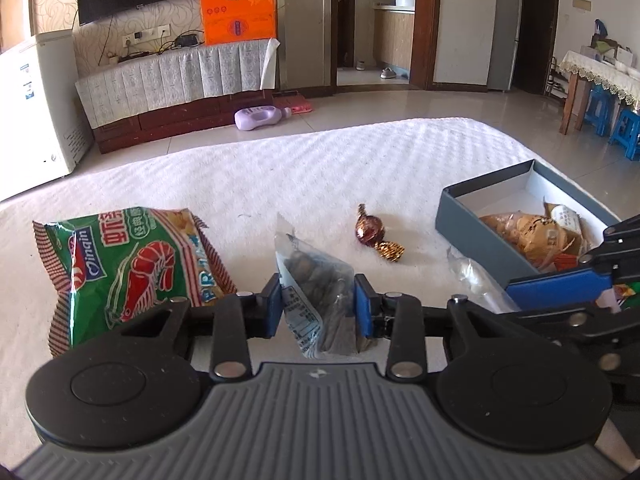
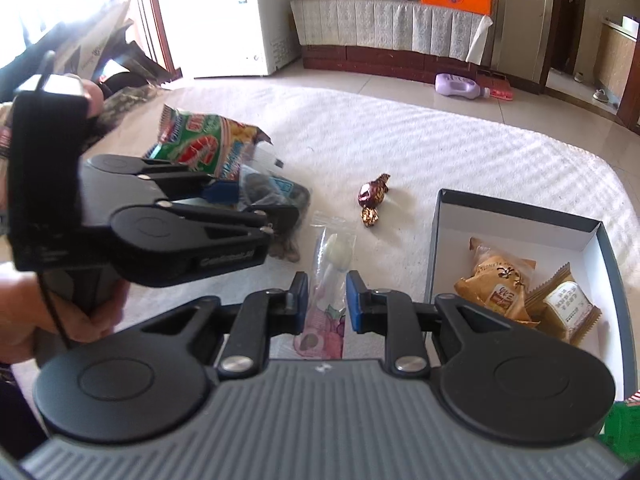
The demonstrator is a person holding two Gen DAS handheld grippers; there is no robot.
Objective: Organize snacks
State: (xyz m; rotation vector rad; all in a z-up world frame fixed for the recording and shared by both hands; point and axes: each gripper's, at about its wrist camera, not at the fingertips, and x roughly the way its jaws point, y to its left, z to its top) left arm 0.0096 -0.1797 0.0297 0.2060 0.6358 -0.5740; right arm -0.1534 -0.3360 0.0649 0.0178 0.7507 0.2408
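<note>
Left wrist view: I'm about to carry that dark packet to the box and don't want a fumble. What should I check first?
1. Left gripper fingers pressing both sides of the dark packet: ok.
2. Packet lifted off the bed: cannot tell.
3. Box open, bare floor at its far end: ok.
4. Path to box clear: not ok, likely; right gripper sits open around the clear sweet packet, beside the box.
5. Wrapped chocolate out of the way: ok, it lies apart.
</note>
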